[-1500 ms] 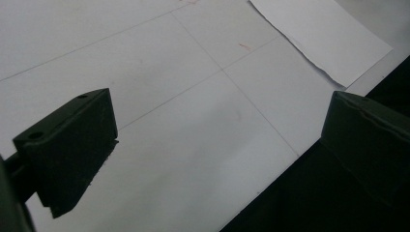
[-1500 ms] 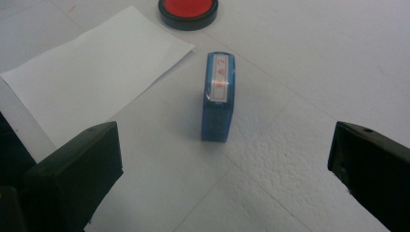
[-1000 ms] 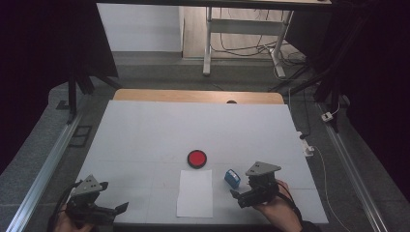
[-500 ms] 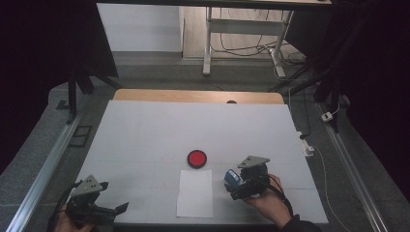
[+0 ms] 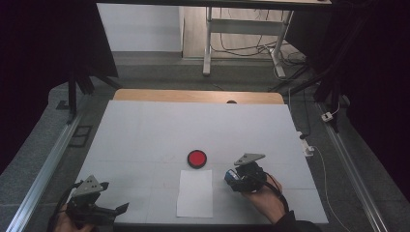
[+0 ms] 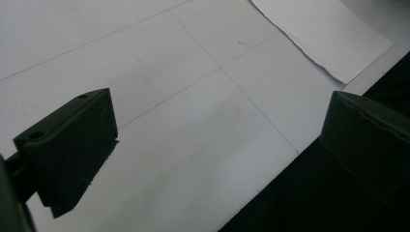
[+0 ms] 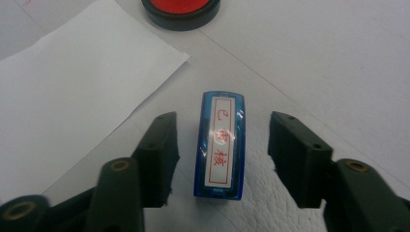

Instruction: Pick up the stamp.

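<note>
Red characters in a red frame run down the white label on top of the blue stamp; they read roughly 已审核, though glare blurs the middle one. That writing can be read in the right gripper view, while in the high view the stamp is just a small blue spot at the lower right of centre, on the bench. The right gripper has its fingers apart, one on each side of the stamp with a gap on both sides, not touching it. The stamp lies flat on the bench, just right of the paper, with the ink pad at the top of the frame. In the high view the pad sits just above the paper, and the right hand reaches in from the bottom edge, gripper pointing left toward the sheet. The left gripper rests at the lower left corner, pointing right, well apart from the stamp. Its own view shows its fingers wide apart over the bench edge, faint pencil lines crossing the surface and a corner of the paper at the upper right.
</note>
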### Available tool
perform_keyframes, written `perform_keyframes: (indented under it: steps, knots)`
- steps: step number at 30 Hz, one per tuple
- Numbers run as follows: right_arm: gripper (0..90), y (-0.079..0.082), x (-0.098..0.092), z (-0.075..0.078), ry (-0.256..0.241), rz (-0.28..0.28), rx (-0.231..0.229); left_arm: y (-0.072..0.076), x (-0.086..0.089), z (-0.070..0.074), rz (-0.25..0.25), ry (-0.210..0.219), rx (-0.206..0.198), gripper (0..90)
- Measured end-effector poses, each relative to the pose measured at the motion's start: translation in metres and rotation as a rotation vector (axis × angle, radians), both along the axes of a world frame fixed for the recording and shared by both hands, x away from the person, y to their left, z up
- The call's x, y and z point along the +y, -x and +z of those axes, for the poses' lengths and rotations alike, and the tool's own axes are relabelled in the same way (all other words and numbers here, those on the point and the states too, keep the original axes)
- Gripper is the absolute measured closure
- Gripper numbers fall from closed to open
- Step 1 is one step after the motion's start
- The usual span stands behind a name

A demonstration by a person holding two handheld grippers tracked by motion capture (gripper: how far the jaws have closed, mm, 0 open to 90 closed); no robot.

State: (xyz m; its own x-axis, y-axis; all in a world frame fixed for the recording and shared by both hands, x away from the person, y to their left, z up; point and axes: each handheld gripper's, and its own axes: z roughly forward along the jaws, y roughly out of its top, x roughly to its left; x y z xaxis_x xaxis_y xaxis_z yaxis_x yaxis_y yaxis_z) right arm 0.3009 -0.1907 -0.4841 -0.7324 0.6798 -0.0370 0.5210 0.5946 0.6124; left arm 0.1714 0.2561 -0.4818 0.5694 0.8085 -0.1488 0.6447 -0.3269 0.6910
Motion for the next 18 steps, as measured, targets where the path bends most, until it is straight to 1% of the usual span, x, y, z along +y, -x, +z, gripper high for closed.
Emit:
perform_keyframes:
  steps: [3,5,6,11,13,16,18]
  knots:
    - [53.3,-0.0007,0.0007,-0.0001,-0.003,0.0,0.009,0.0,-0.0002,-0.0001,-0.001,0.0,0.0,0.0]
    - [56.2,-0.0009,0.001,0.0006,-0.003,0.01,0.013,0.0001,-0.0005,-0.0001,-0.002,0.002,0.002,0.0]
    - [57.8,-0.0006,0.0014,0.0008,0.001,0.01,0.006,0.0001,-0.0005,-0.0001,-0.002,-0.001,0.001,0.0]
    - [62.4,-0.0001,0.0022,0.0015,0.004,0.014,0.007,0.0,-0.0007,0.0,-0.006,-0.005,0.0,0.0]
    - [64.2,0.0001,0.0022,0.0017,0.004,0.009,0.013,0.0,-0.0008,0.0,-0.007,-0.007,0.0,0.0]
    - [68.1,0.0007,0.0018,0.0038,0.001,0.005,0.0,0.0,-0.0009,-0.0001,-0.007,-0.008,0.0,0.0]
    - [69.7,0.0007,0.0019,0.004,0.0,0.0,0.007,0.0,-0.0009,-0.0001,-0.007,-0.008,-0.001,0.0]
